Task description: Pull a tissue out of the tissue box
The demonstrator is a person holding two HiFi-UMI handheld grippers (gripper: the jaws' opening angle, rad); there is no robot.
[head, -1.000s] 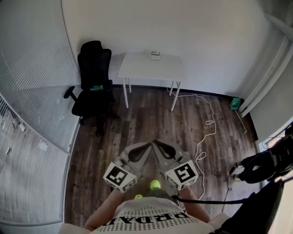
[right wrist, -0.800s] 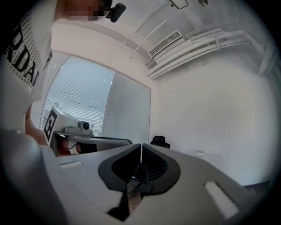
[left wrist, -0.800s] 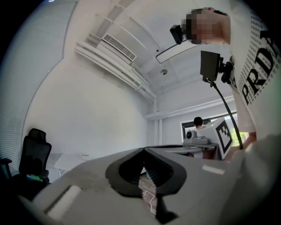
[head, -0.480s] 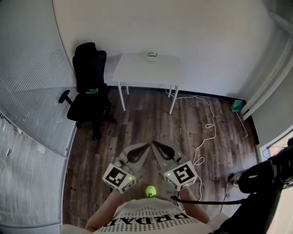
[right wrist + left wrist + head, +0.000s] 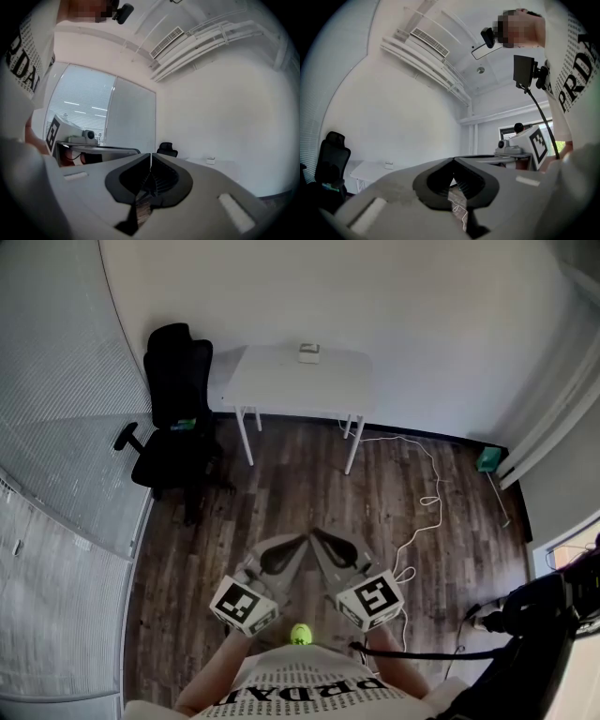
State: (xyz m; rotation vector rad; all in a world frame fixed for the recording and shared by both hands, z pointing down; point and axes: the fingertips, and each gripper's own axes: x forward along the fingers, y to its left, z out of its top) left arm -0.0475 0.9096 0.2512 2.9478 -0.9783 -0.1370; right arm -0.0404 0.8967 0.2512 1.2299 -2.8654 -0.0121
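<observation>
The tissue box is a small pale box at the back edge of a white table against the far wall. It shows small and far off as the tissue box in the left gripper view and the tissue box in the right gripper view. My left gripper and right gripper are held side by side in front of the person's body, over the wood floor, well short of the table. Both point level toward the wall. The left gripper and the right gripper are shut with their tips meeting and nothing between them.
A black office chair stands left of the table, beside a wall of blinds. A white cable snakes over the dark wood floor to the right, near a green item. Black equipment sits at the right edge.
The person has walked toward the table. The table, the chair and the tissue box sit a little nearer and further left in the head view. Both grippers keep their pose, shut.
</observation>
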